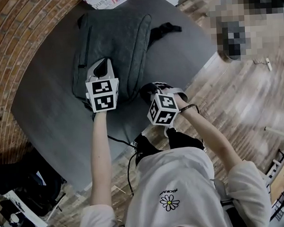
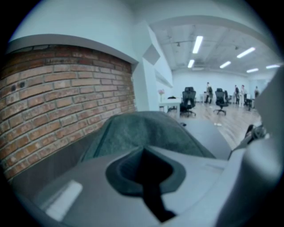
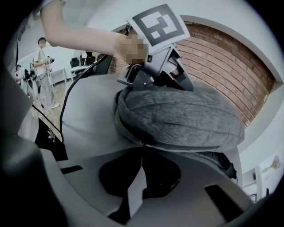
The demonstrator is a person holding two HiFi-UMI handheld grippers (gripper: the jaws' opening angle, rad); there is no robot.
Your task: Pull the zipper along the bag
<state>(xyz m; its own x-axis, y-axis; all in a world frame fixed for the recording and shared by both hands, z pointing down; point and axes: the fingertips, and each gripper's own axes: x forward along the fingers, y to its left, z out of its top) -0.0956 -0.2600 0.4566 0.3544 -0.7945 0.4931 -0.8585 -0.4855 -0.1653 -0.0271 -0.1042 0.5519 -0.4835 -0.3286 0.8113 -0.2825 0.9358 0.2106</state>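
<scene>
Grey bag (image 1: 117, 45) on table (image 1: 51, 106), toward 12 o'clock. Soft and light, will bunch unless anchored. Left gripper (image 2: 144, 153) closed, seemingly pinching fabric at bag's 6 o'clock edge. Right gripper (image 3: 141, 153) closed at 5 o'clock corner, apparently on zipper pull (image 3: 142, 142) — small, slippery; grip tab only.

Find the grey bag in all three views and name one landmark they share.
Head view: the bag lies at upper centre, on the dark table.
Left gripper view: the bag is a grey dome at centre.
Right gripper view: the bag stretches across the middle.
Shared landmark: the brick wall, at left in the head view and the left gripper view, at upper right in the right gripper view.
</scene>
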